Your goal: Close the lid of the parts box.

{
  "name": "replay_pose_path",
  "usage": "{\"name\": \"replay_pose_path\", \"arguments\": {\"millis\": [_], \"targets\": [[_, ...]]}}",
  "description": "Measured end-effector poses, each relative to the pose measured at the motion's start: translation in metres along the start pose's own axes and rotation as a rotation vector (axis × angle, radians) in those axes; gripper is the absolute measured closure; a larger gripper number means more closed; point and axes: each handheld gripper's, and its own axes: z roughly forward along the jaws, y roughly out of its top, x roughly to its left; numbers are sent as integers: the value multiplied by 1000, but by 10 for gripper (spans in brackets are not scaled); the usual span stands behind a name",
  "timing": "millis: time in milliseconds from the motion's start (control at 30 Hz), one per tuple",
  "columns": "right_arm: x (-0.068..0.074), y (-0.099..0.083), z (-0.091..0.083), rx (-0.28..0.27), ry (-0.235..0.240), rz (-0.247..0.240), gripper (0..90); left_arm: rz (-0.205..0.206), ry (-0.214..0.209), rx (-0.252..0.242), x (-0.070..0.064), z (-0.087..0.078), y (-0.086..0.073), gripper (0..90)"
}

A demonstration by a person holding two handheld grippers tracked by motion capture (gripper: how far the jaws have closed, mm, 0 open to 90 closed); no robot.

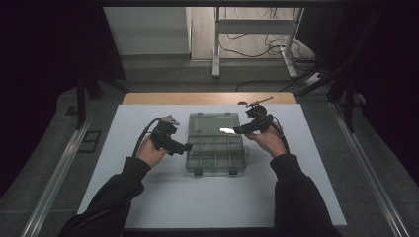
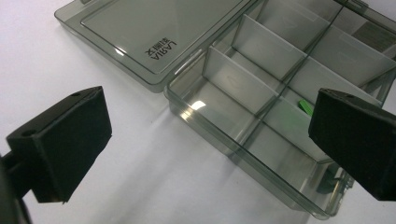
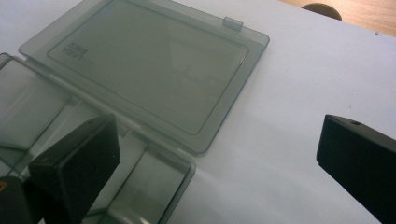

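Observation:
A smoky clear compartment box [image 1: 188,159] lies open in the middle of the white mat, its lid [image 1: 213,122] folded flat on the far side. One near compartment holds small green pieces [image 1: 209,162]. My left gripper [image 1: 187,146] hovers at the box's left wall. Its jaws stand wide open and empty in the left gripper view [image 2: 205,140], straddling the tray's corner [image 2: 173,95], with a green piece [image 2: 306,107] beyond. My right gripper [image 1: 238,131] is over the right end of the hinge. It is open and empty [image 3: 217,163] above the lid [image 3: 149,70].
The white mat [image 1: 163,197] covers a wooden table whose far edge [image 1: 207,98] shows. A small brown round thing [image 3: 322,8] sits at that edge. Beyond stand a metal frame [image 1: 216,49] and floor cables. Metal rails run along both sides of the table.

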Motion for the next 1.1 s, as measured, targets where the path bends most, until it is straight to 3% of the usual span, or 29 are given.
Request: {"name": "replay_pose_path", "arguments": {"millis": [367, 733, 1100], "targets": [[-7, 6, 19, 44, -8, 15, 189, 17, 10, 1, 2, 8, 6, 0], [-6, 14, 39, 127, -28, -11, 519, 33, 19, 2, 6, 15, 7, 0], [-8, 22, 54, 178, -43, 35, 747, 27, 22, 2, 8, 15, 5, 0]]}}
